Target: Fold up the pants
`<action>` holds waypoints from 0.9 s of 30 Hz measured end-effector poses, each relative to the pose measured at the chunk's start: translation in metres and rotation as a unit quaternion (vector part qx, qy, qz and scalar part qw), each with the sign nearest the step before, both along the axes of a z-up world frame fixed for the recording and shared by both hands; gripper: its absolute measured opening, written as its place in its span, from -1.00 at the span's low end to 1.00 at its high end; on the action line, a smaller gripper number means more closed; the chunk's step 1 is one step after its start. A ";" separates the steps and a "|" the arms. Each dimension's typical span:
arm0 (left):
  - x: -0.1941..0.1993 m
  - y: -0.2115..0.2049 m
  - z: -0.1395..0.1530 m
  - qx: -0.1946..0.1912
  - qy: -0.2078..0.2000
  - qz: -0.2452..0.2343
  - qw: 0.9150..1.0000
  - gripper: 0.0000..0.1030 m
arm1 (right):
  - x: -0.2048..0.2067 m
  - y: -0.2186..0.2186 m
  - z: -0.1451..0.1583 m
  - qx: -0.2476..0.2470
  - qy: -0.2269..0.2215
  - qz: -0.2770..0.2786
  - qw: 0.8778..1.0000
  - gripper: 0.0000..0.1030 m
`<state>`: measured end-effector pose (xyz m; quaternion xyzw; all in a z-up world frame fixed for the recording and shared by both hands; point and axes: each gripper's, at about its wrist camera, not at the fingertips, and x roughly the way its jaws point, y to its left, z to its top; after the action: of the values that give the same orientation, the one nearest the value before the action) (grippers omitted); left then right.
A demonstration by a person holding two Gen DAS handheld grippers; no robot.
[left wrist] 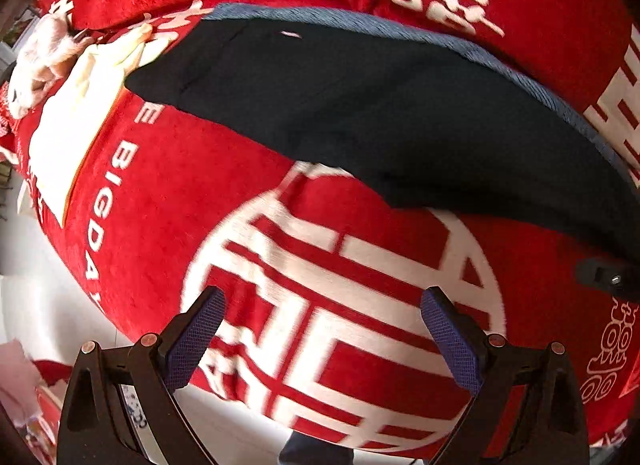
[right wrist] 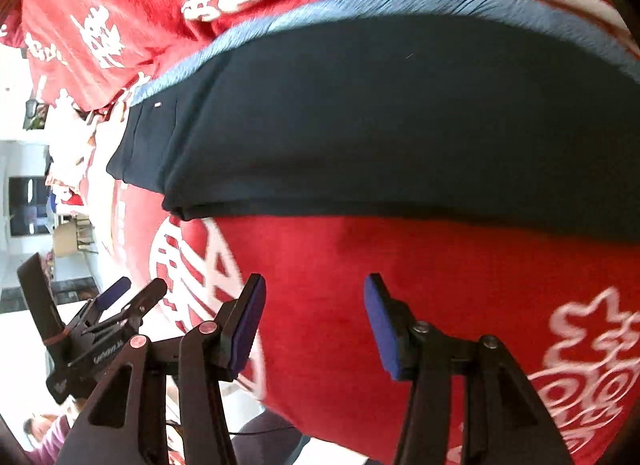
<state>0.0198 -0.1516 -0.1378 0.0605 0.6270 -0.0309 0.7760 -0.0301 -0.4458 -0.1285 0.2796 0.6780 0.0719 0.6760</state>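
red plush blanket point(left wrist: 168, 193) with big white characters and a round white emblem covers the whole surface, bright in both views; its near edge drops off toward a pale floor point(left wrist: 36, 305) below; closest to me, the left gripper point(left wrist: 322, 339) hangs above the white emblem with its blue-padded fingers spread wide and nothing between them; the right gripper point(right wrist: 314, 323) hovers over a plain red patch of the blanket, its jaws parted too, though less widely, and likewise holding nothing; in the right wrist view the left gripper point(right wrist: 120, 305) shows off to the left, near the blanket's edge, well apart from the right one; beyond both claws, the dark navy pants point(left wrist: 380, 113) lie flat on the blanket, stretched out crosswise as a long band, doubled over so layered edges show at their left end point(right wrist: 180, 209); neither gripper touches them; a strip of lighter blue fabric point(left wrist: 500, 61) peeks out along the far edge of the pants, touching them, whether it is a lining or a separate piece i cannot tell; farther off to the left, a cream-coloured cloth point(left wrist: 76, 125) lies on the blanket just beside the pants' end, and past that a pale pinkish fluffy bundle point(left wrist: 40, 57) sits near the blanket's corner; at the far back the blanket rumples up with more white characters.
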 end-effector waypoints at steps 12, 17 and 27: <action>0.114 0.100 0.001 0.016 -0.045 0.002 0.999 0.92 | 0.055 0.109 -0.010 0.086 -0.006 -0.015 0.996 0.08; 0.156 0.109 -0.004 0.019 -0.067 -0.009 0.998 0.92 | 0.079 0.138 -0.020 0.122 -0.024 -0.026 0.992 0.08; 0.185 0.108 -0.045 0.030 -0.071 -0.035 0.996 1.00 | 0.076 0.130 -0.034 0.124 -0.035 -0.092 0.987 0.08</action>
<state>0.2052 -0.0435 -0.1833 0.1077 0.5684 -0.0354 0.8149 0.0459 -0.3159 -0.1625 0.4195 0.6109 0.1026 0.6635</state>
